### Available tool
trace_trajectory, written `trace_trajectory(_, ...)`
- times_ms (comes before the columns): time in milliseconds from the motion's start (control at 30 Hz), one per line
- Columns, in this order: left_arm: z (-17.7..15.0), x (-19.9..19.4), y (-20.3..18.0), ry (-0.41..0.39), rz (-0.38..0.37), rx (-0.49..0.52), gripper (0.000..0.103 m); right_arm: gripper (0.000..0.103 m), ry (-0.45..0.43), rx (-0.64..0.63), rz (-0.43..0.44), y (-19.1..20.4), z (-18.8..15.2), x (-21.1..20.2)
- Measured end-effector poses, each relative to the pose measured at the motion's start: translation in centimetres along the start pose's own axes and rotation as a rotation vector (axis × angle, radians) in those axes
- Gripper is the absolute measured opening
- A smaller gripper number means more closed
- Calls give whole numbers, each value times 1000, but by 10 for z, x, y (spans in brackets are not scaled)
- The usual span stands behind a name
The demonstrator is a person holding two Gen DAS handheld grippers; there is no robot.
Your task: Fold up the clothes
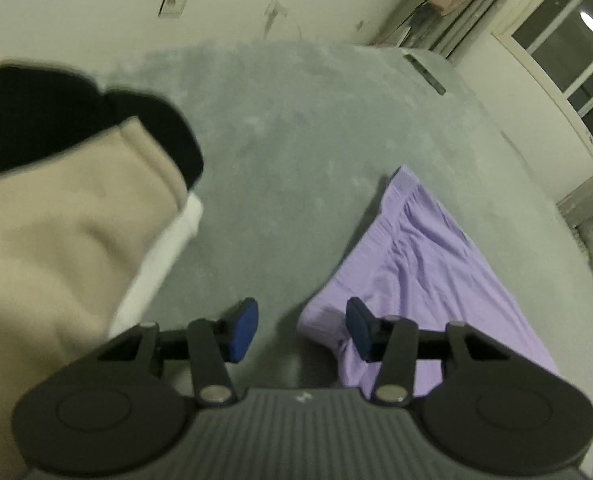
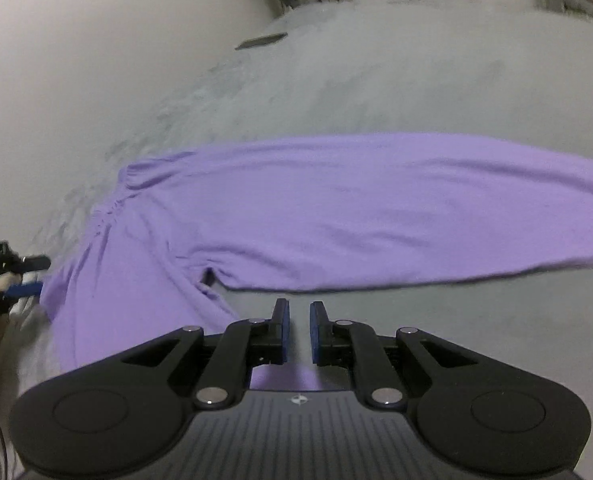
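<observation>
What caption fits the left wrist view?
Open left gripper hovers over grey bed, purple pants to its right, folded pile left.

Both views are dim and soft, with flat indoor light and a greyish cast. In the left wrist view a round ceiling lamp reflects as a bright oval in the dark window at far right. The stacked clothes at near left are smeared by motion blur. The purple garment casts only a thin shadow along its near edge. Fisheye distortion bends the far wall and darkens the upper corners.
</observation>
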State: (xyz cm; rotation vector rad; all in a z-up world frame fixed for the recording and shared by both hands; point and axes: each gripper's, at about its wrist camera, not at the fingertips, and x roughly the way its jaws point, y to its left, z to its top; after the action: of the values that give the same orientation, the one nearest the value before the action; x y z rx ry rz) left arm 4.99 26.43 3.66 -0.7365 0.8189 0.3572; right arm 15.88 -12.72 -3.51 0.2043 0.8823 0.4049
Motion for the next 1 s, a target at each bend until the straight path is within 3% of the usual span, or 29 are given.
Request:
trace_trajectory(200, -4, 12, -3, 15, -52, -12, 46, 12, 54, 89, 152, 23, -6, 28)
trace_trajectory(267, -6, 16, -5, 16, -63, -5, 39, 15, 63, 113, 180, 29, -5, 35)
trace_trajectory(333, -5, 18, -3, 9, -78, -18, 23, 15, 77, 145, 229, 36, -7, 43)
trace_trajectory(400, -3, 18, 3, -1, -84, -46, 19, 15, 85, 147, 251, 43, -10, 49)
trace_trajectory(500, 3, 6, 7, -68, -75, -53, 18, 13, 70, 115, 234, 53, -13, 51)
trace_trajectory(567, 7, -7, 5, -134, -53, -15, 17, 5, 43, 81, 207, 57, -14, 47)
trace_trajectory(667, 10, -18, 4, -159, -31, 6, 17, 5, -13, 74, 207, 60, -14, 38)
trace_trajectory(767, 9, -13, 5, -128, 24, 20, 18, 5, -44, 82, 217, 61, -12, 30)
trace_trajectory(900, 9, 2, 7, -79, 83, 9, 18, 7, -10, 68, 148, 61, -11, 37)
trace_trajectory(1000, 10, -3, 9, -98, 91, 5, 18, 8, 1, 73, 122, 60, -14, 42)
